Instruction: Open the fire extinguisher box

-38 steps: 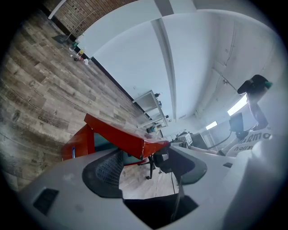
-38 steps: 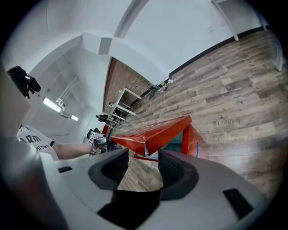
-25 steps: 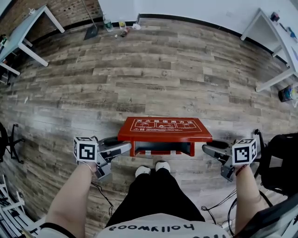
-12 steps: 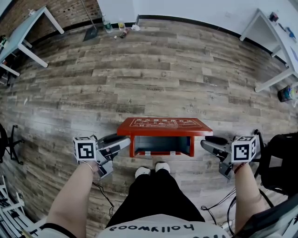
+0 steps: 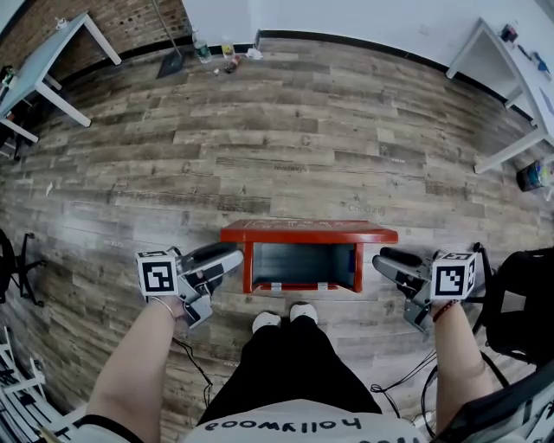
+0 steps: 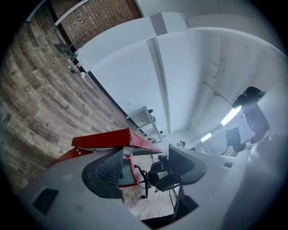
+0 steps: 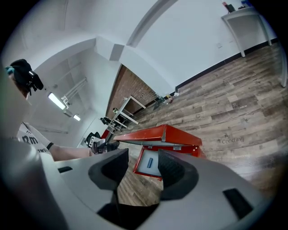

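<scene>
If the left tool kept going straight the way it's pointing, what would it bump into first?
Most likely the near side wall of the open red box. The left tool points at it from close by, jaws apart and empty, though the exact depth is hard to judge.

A bare room with a plank floor, seen from above.
We look down on a floor [image 5: 303, 130] of grey-brown wood planks running side to side. At the far end we see a white wall [image 5: 372, 13] with a black skirting [image 5: 363, 41], and left of it a brick wall [image 5: 143, 22]. A white table [image 5: 43, 56] stands at the left and another table [image 5: 519, 60] at the right. A few bottles [image 5: 201, 43] sit by the wall. We find strip lights [image 6: 230, 115] glowing overhead and a black chair [image 6: 163, 173].
</scene>
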### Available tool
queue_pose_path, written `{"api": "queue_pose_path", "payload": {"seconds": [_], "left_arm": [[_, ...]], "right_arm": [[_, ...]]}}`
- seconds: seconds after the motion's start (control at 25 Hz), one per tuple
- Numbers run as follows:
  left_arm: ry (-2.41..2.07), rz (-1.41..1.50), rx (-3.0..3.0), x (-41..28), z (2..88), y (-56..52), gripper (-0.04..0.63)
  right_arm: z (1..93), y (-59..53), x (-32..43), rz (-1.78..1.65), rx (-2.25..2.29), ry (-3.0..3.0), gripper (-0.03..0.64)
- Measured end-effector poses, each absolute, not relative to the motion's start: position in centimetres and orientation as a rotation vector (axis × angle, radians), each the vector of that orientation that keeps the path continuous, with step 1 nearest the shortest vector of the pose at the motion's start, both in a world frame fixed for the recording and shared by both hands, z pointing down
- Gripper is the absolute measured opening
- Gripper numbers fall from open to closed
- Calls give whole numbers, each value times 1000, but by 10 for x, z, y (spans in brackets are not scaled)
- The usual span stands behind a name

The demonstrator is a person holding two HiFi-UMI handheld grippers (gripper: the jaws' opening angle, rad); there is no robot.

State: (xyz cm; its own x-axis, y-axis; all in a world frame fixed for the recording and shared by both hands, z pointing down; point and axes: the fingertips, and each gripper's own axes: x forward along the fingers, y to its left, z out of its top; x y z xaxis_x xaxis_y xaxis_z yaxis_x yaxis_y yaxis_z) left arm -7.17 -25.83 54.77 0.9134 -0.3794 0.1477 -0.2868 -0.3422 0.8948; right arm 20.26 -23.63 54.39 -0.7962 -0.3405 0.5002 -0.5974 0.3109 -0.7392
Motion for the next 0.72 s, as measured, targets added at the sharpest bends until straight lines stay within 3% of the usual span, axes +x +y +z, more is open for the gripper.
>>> {"api": "queue_pose_path", "payload": {"seconds": [0.4, 0.72], "left_arm": [[-465, -91, 1965, -70, 546, -253, 311], [-471, -130, 1977, -68, 537, -262, 311]], "right_arm": [[533, -242, 200, 1551, 924, -2394, 209], [516, -263, 199, 1815, 1001, -2492, 209]]}}
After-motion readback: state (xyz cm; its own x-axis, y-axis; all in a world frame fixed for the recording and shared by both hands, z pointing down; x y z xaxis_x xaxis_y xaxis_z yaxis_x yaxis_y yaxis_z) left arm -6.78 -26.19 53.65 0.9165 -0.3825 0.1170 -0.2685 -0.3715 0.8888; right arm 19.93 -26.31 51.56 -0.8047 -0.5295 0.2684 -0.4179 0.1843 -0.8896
